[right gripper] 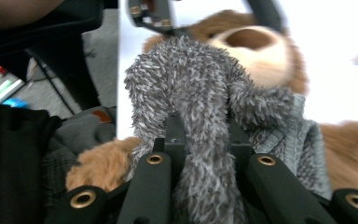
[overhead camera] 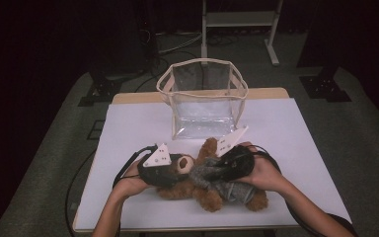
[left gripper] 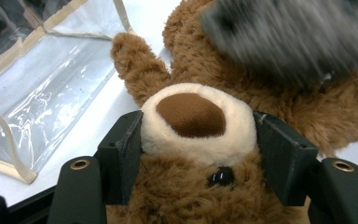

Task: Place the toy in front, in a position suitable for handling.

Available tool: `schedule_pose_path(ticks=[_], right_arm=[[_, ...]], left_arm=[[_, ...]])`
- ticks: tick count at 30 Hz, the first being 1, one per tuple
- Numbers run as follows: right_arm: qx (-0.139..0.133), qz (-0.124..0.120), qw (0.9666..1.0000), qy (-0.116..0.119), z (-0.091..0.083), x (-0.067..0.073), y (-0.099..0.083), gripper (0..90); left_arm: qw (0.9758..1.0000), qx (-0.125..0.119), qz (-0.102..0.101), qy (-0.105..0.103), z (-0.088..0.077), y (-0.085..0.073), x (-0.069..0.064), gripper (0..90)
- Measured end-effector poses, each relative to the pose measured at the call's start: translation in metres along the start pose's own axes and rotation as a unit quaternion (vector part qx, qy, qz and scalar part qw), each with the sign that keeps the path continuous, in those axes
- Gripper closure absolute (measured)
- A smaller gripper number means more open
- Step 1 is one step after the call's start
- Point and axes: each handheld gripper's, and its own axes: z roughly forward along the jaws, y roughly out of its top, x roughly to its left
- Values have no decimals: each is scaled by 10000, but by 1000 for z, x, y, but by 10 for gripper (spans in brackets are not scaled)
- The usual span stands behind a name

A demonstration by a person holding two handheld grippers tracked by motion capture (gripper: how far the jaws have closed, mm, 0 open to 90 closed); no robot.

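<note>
teddy bear (overhead camera: 197,185) on its back, table (overhead camera: 296,148) front, below clear bag (overhead camera: 205,98) | left gripper (left gripper: 198,144) clamps muzzle | right gripper (right gripper: 200,144) pinches grey scarf (right gripper: 191,93) | steady head, pull scarf gently

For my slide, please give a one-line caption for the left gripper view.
Left tongs clamp the teddy bear by its cream muzzle, beside a clear bag.

Bear (overhead camera: 205,185) lies on table (overhead camera: 128,128), near the front edge, head left. Bag (overhead camera: 203,98) stands upright just behind it, mid-table. Left gripper (overhead camera: 180,165) at the head, right gripper (overhead camera: 205,174) over the scarf (overhead camera: 202,173).
</note>
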Motion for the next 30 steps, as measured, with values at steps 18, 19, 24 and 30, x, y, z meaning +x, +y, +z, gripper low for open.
schedule_pose_path(ticks=[18,19,24,30], right_arm=[[331,-133,9994,28,4,25,-27,764],[320,-185,9993,26,6,26,-25,764],[350,-310,9988,113,17,26,-16,764],[361,-342,9988,20,9,28,-23,763]], left_arm=[[9999,37,-91,40,1,2,2,359],[9999,39,-95,41,2,1,2,357],[10000,18,-85,21,2,0,2,355],[10000,3,-65,-17,1,-1,2,354]])
